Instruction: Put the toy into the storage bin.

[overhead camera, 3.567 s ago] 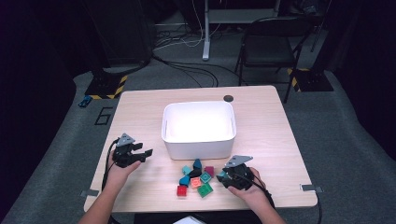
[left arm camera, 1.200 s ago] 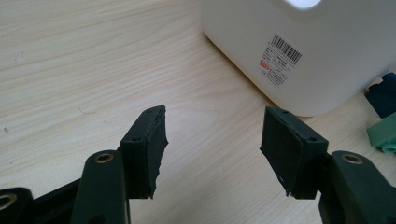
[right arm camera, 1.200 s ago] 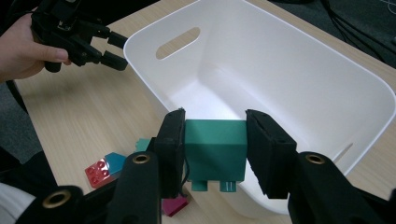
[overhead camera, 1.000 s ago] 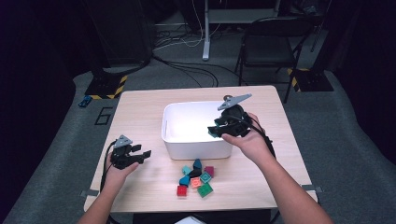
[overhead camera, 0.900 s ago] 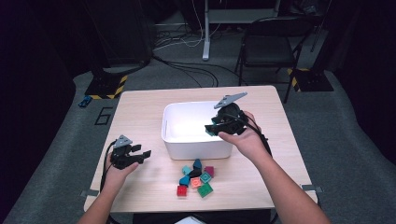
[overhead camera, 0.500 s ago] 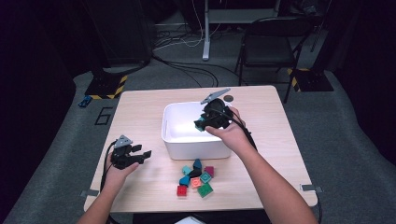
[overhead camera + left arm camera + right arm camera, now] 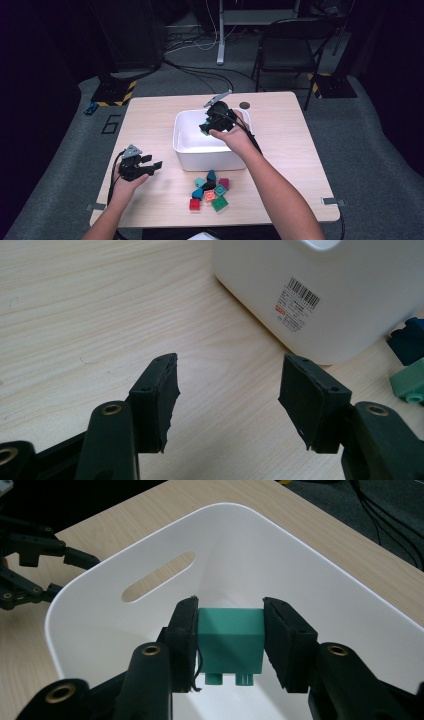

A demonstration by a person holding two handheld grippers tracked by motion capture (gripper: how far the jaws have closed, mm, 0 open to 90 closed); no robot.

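At the left of the table (image 7: 150, 115), the left gripper (image 7: 150, 167) rests low over bare wood, its jaws parted with nothing between them, as its own view confirms; it seems parked there to keep clear of the working hand while staying within reach of the blocks. Just right of it, along the near edge, sits the pile of blocks (image 7: 210, 191), a loose cluster of teal, green, red and magenta pieces, heaped close to the person so either hand can pick from it. Beyond the pile stands the white bin (image 7: 200, 155), near the table's middle, its handle slot facing left, placed as the obvious destination. Over the bin's far right part hangs the right gripper (image 7: 206, 127), tilted down into the opening, jaws clamped on a green block (image 7: 231, 642) with its studs pointing down; the block is held inside the rim, above the bin's floor, likely so that letting go drops it straight in rather than onto the table.
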